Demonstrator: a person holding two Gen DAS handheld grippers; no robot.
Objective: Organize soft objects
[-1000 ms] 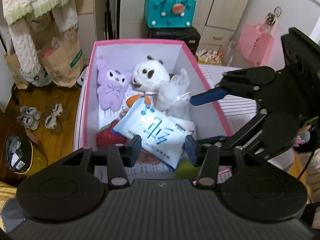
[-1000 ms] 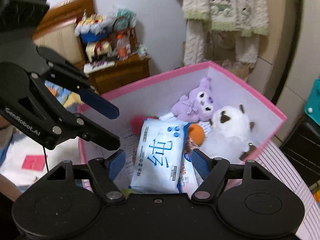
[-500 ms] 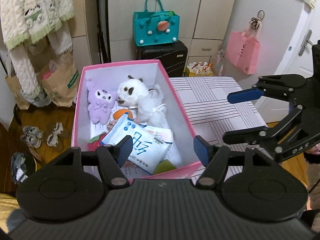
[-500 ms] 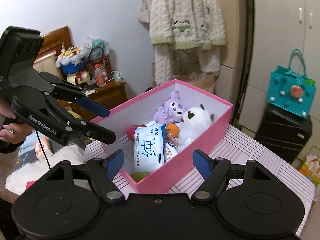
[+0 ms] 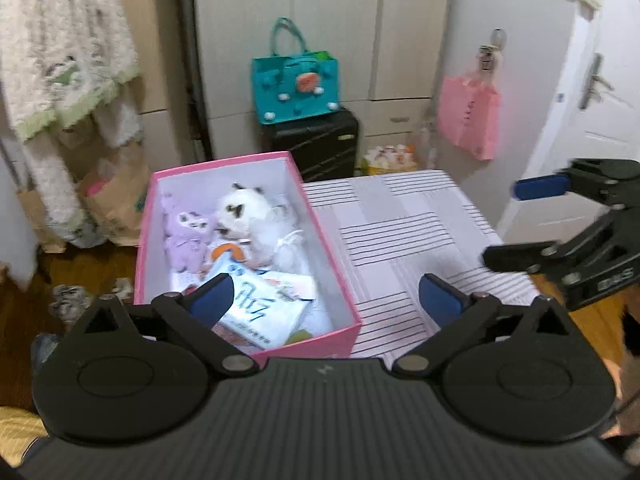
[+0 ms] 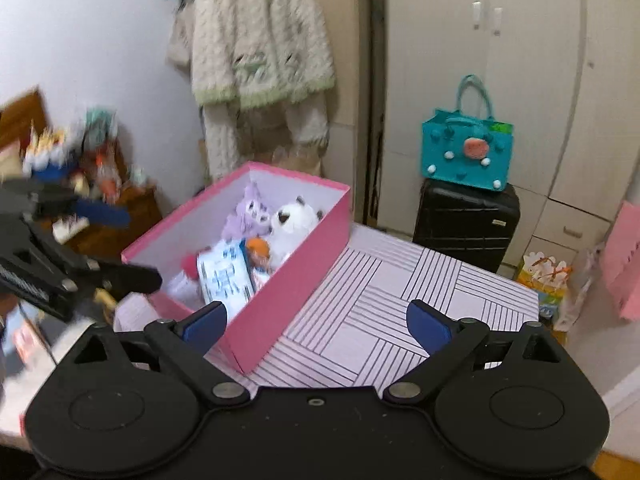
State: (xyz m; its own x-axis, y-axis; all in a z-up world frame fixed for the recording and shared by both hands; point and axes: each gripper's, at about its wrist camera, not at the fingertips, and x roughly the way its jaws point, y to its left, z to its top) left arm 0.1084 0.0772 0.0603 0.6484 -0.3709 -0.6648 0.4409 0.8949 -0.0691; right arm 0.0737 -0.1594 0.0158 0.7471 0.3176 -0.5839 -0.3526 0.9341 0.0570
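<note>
Nearest, both grippers tilt downward above the striped bench (image 6: 384,292), the left gripper (image 5: 326,294) and right gripper (image 6: 316,320) each spreading its blue-padded fingers (image 5: 440,298) wide, gripping nothing. Farther off, the pink box (image 5: 344,276) holds the tissue pack (image 5: 260,312), purple plush (image 5: 186,232) and white plush (image 5: 244,214).

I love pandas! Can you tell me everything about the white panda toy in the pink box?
The panda toy is a fluffy white plush with small dark ears and dark eye patches. It lies in the far end of the pink box, leaning against the box's wall, right beside the purple plush, which touches it. An orange thing sits just in front of it. No jaws touch it.
</note>
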